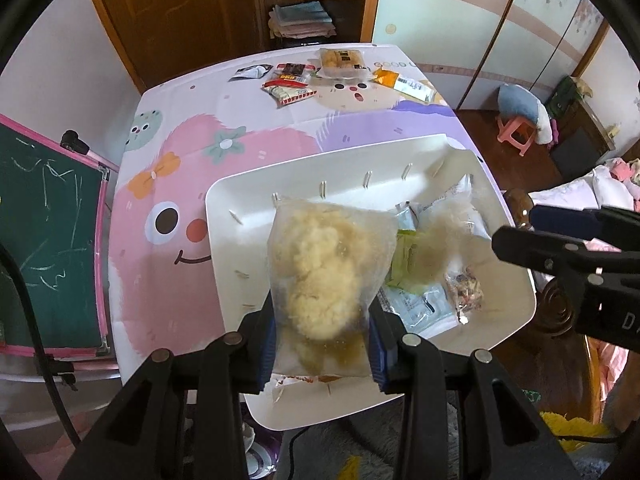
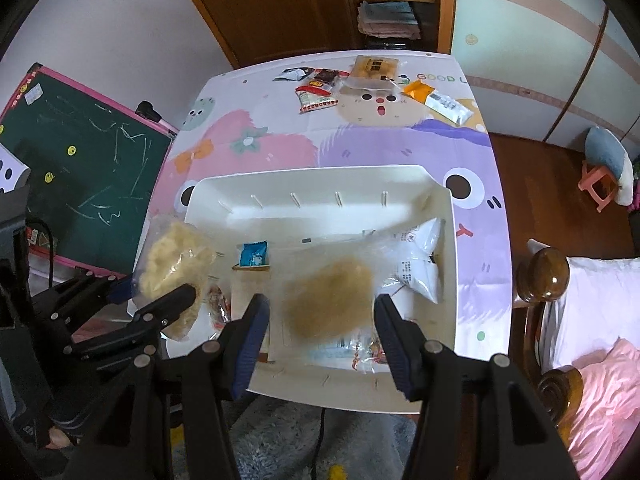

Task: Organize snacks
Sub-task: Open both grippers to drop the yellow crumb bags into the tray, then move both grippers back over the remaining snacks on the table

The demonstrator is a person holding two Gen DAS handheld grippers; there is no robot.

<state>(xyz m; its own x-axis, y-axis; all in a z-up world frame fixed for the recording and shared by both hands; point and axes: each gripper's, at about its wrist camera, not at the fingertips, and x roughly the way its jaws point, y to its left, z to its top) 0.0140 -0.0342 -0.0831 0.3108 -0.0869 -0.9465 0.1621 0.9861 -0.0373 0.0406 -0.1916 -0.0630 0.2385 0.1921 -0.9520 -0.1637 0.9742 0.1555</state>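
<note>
My left gripper (image 1: 322,344) is shut on a clear bag of pale yellow fluffy snack (image 1: 324,276) and holds it above the near left part of the white tray (image 1: 248,200). The same bag (image 2: 176,264) and left gripper (image 2: 160,300) show at the left in the right wrist view. My right gripper (image 2: 322,340) is open and empty above the tray (image 2: 320,188), over a clear bag of brownish snack (image 2: 332,300). The tray also holds white packets (image 2: 416,264), a blue packet (image 2: 254,254) and a green packet (image 1: 404,264).
Several loose snack packs lie at the table's far edge: a pastry box (image 1: 342,62), a red-white packet (image 1: 290,90), an orange packet (image 1: 404,82). A green chalkboard (image 1: 44,240) stands left of the table. A bed (image 2: 596,320) with a wooden post is at the right.
</note>
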